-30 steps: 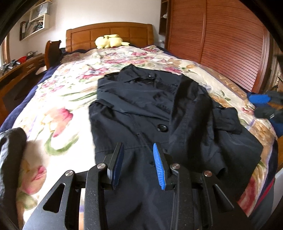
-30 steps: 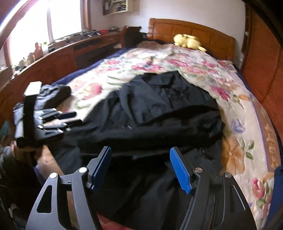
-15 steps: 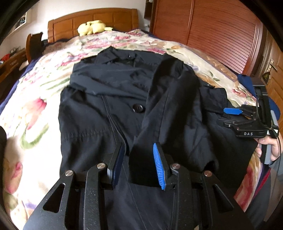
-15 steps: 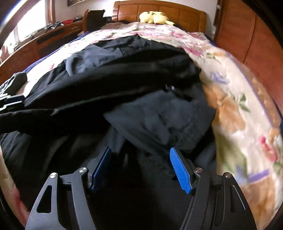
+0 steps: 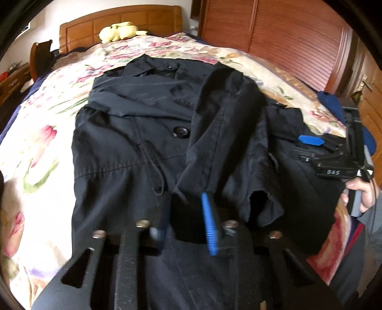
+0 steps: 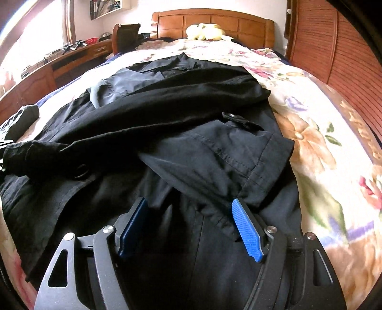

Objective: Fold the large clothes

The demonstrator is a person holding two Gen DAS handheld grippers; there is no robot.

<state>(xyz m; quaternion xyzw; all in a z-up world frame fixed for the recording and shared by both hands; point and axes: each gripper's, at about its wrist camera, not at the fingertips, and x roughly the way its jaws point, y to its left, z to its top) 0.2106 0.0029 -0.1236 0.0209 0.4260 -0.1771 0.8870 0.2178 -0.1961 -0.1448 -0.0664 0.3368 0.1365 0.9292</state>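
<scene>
Coat (image 5: 133,152): dark, long, spread front-up on the floral bed (image 5: 35,133); hem end nearest both grippers, collar at the far end toward the headboard (image 5: 119,22).
Long axis: runs straight ahead from both grippers, hem to collar, along the length of the bed.
Sleeve (image 5: 219,133): folded across the coat front, lying diagonally; its cuff end sits directly ahead of the left gripper, touching or just inside the finger gap.
Left gripper (image 5: 186,221): fingers apart and blurred; dark cuff cloth lies between them, but contact on both pads cannot be confirmed. State judged as open around the sleeve end, not clamped.
Right gripper (image 6: 191,226): fingers spread wide, low over the coat; a loose flap of cloth (image 6: 226,162) lies just ahead of and above the gap. Nothing gripped.
Relative position: in the left wrist view the right gripper (image 5: 334,155) appears to the right, over the coat's right edge, hand (image 5: 360,193) visible on the handle.
Nearer gripper: the left is nearer the sleeve cuff; the right is nearer the side flap.
Judgement, next move: likely a pinch on cloth directly ahead of each gripper, then a fold across the long axis.
Risk: the layered cloth may pick up as more than one layer.
</scene>
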